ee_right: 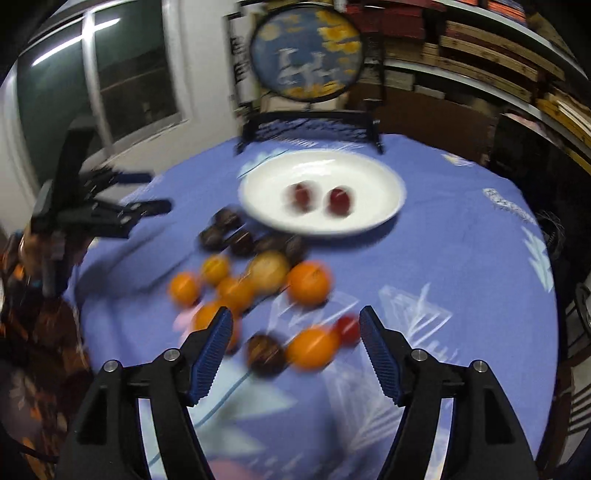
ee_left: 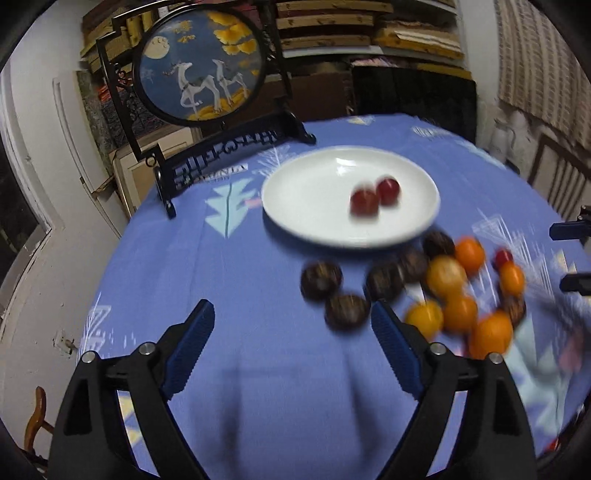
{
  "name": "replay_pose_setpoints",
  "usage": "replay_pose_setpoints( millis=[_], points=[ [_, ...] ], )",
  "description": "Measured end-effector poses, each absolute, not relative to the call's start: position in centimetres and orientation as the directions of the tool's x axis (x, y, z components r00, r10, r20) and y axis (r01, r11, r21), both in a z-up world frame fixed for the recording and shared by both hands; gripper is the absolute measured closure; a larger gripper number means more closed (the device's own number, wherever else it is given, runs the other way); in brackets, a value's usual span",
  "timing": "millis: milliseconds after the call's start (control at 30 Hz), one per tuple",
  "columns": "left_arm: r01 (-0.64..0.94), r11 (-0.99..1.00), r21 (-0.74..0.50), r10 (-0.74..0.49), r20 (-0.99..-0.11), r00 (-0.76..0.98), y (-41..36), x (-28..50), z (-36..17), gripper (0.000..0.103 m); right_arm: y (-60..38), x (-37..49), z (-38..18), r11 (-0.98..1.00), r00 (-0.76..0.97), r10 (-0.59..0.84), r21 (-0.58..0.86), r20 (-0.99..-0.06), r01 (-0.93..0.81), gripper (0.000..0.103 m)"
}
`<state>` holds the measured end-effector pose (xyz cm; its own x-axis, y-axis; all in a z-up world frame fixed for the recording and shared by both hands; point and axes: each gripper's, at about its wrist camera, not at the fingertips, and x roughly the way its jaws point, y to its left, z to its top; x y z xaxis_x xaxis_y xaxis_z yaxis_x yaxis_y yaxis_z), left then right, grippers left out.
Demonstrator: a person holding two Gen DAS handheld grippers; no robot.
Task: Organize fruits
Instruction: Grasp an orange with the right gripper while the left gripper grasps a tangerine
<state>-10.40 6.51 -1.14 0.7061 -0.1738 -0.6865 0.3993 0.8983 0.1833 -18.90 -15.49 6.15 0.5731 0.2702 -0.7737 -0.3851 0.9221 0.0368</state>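
Observation:
A white plate point(ee_left: 295, 195) point(ee_right: 376, 177) sits on the blue tablecloth and holds two red fruits point(ee_left: 375, 195) point(ee_right: 319, 199). In front of it lie several dark brown fruits point(ee_left: 320, 282) point(ee_right: 240, 240) and several orange fruits point(ee_left: 460, 312) point(ee_right: 308, 282). A small red fruit point(ee_right: 349, 328) point(ee_left: 503, 257) lies beside an orange one point(ee_right: 313, 349). My left gripper point(ee_left: 291, 319) is open and empty, above the cloth left of a brown fruit point(ee_left: 347, 312). My right gripper point(ee_right: 295, 325) is open and empty, just short of a brown fruit point(ee_right: 265, 354) and the orange one. Both views are blurred.
A round painted screen on a black stand point(ee_left: 201, 66) point(ee_right: 306, 55) stands at the table's far edge behind the plate. Shelves of boxes point(ee_left: 369, 29) fill the wall behind. The left gripper shows in the right wrist view point(ee_right: 147, 192). The right gripper's tips show in the left wrist view point(ee_left: 570, 254).

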Motion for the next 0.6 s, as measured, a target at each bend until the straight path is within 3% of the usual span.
replay_pose_setpoints(
  millis=[233, 333, 400, 433, 600],
  points=[
    [0.456, 0.874, 0.168, -0.196, -0.736, 0.648, 5.9, -13.5, -3.3, 0.018, -9.6, -19.0, 3.3, 0.869, 0.527, 0.268, -0.033, -0.807, -0.493, 0.033],
    [0.477, 0.862, 0.175, -0.205, -0.739, 0.641, 5.4, -14.3, -3.8, 0.017, -8.0, -17.7, 2.1, 0.851, 0.516, 0.235, -0.082, -0.823, -0.519, 0.038],
    [0.491, 0.854, 0.171, -0.215, -0.744, 0.632, 4.9, -14.4, -4.0, 0.016, -7.3, -17.0, 0.9, 0.849, 0.502, 0.197, -0.110, -0.842, -0.517, 0.055],
    [0.496, 0.851, 0.171, -0.217, -0.746, 0.630, 4.6, -14.5, -4.1, 0.016, -7.4, -17.0, 0.8, 0.848, 0.513, 0.183, -0.129, -0.839, -0.515, 0.058],
    [0.556, 0.816, 0.159, -0.258, -0.760, 0.597, 2.2, -14.6, -5.0, 0.016, -9.1, -17.5, 2.0, 0.865, 0.520, 0.228, -0.074, -0.823, -0.496, 0.059]
  ],
)
